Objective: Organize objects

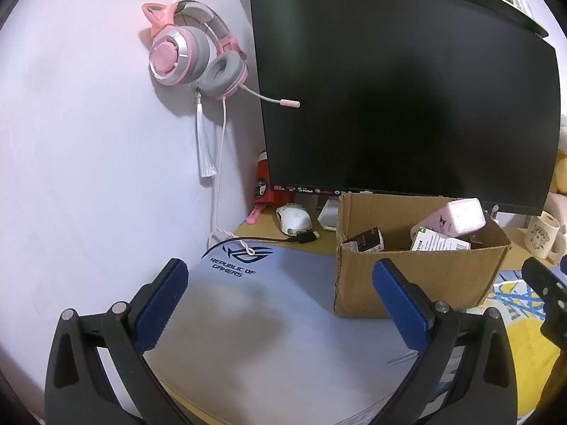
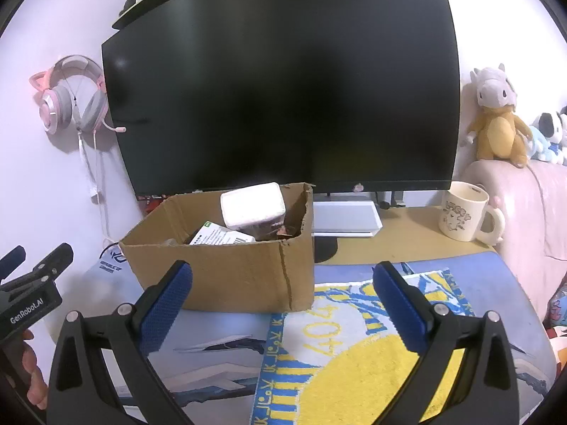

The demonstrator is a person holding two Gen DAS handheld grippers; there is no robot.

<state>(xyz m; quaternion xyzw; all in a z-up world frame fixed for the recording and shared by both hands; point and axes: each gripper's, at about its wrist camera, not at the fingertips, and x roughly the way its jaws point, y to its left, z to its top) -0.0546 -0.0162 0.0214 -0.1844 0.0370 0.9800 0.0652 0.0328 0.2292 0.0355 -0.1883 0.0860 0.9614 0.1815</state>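
Monitor: a wide, dark curved screen [image 2: 280, 81] stands at the back of the bench, filling most of both views.
Desk mat: a pale grey-blue mat [image 1: 269, 322] printed "REPUBLIC OF GAMERS" covers the front of the bench; a yellow-and-blue towel [image 2: 354, 364] lies on its right part.
Cardboard box: the open box [image 2: 226, 272] sits on the mat in front of the monitor, its right front corner just touching the towel's edge.
Box contents: a pink packet [image 1: 460, 214] leans upward at the box's far right side, with a green-and-white carton [image 1: 439, 242] beneath it and a dark packet [image 1: 365, 241] at the left – all loosely piled.
Headset: a pink cat-ear headset [image 1: 193, 55] hangs on the wall left of the monitor.
Mug: a cream mug [image 2: 467, 216] stands on the bench at the right, well apart from the box.
Mouse: a white mouse [image 1: 293, 216] rests behind the mat, left of the box.
Left tool [image 1: 280, 304]: jaws spread wide, nothing between them – it hovers over the bare mat, left of the box.
Right tool [image 2: 283, 306]: released too, empty, over the towel's left edge near the box's front.
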